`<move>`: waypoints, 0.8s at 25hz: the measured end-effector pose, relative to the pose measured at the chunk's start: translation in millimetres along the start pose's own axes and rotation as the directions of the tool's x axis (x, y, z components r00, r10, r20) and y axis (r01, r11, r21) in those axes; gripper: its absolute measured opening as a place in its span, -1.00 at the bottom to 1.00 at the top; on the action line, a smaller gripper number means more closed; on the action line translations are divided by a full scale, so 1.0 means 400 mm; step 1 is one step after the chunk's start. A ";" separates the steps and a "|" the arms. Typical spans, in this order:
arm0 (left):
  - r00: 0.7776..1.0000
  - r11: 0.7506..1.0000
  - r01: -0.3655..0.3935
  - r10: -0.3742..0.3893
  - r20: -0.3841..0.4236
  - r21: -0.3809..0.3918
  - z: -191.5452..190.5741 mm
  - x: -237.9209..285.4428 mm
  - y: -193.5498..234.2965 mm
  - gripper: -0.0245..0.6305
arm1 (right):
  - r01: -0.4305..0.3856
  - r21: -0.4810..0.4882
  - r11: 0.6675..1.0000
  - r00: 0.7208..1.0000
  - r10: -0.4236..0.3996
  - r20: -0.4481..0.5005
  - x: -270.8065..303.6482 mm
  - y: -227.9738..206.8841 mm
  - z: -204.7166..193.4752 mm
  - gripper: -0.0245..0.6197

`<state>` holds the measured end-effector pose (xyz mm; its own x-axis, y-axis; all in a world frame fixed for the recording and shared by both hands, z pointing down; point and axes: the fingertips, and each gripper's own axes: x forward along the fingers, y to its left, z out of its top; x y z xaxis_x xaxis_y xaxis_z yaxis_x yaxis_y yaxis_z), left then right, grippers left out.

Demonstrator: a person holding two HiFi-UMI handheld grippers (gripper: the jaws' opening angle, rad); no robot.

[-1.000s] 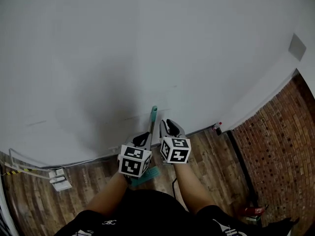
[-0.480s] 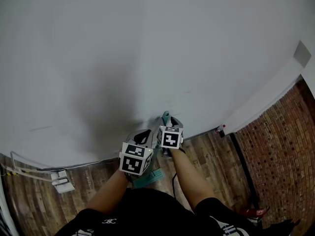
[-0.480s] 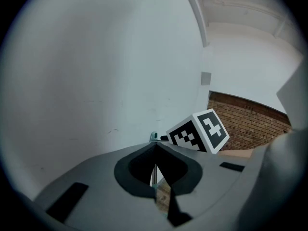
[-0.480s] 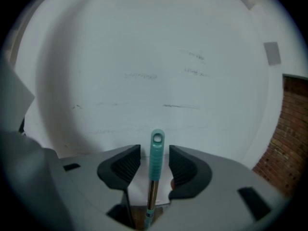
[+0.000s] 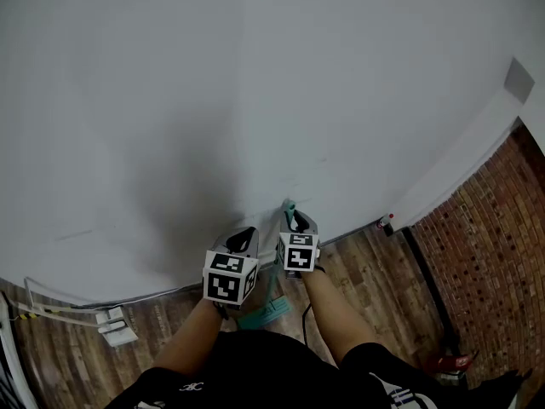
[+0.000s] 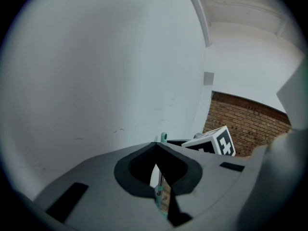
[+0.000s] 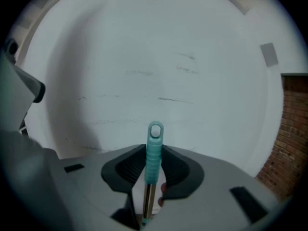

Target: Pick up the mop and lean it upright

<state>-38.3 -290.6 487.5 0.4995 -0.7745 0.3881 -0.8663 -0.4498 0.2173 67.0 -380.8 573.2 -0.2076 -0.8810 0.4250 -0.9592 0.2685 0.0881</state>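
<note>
By white wall [image 5: 213, 100]: one mop [image 5: 288, 205], standing upright. Its teal head [image 5: 266, 315] on wood floor [image 5: 375, 271] shows in head view only. Two grippers. Right gripper [image 7: 154, 153] view alone shows ribbed teal grip [image 7: 154, 141] between closing jaws, pads just beside it. Left gripper [image 6: 155, 146]: tips together, probably empty, pole seen behind.

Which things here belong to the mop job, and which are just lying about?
Job: mop, gripped by the left tool; right tool, jaws closing round the handle, not yet pressing; white wall.
Lying about: white power strip with cables; red object on the wooden floor.
</note>
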 end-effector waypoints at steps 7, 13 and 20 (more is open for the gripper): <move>0.999 0.999 0.032 -0.032 -0.014 -0.004 -0.017 0.018 -0.058 -0.93 | -0.045 -0.041 0.998 0.999 0.046 0.015 -0.081 0.014 -0.018 -0.57; 0.999 0.999 0.038 -0.039 -0.024 -0.035 -0.060 0.002 -0.082 -0.93 | -0.048 0.019 0.999 0.999 0.048 0.024 -0.190 -0.048 -0.046 -0.58; 0.997 0.997 0.068 -0.070 -0.035 -0.043 -0.115 -0.015 -0.124 -0.93 | -0.027 0.086 0.996 0.998 0.023 0.057 -0.337 -0.113 -0.097 -0.58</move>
<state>1.3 -243.2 515.6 0.5582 -0.7253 0.4030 -0.8296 -0.4821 0.2816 145.8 -259.2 547.0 -0.2397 -0.8954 0.3753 -0.9661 0.2580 -0.0014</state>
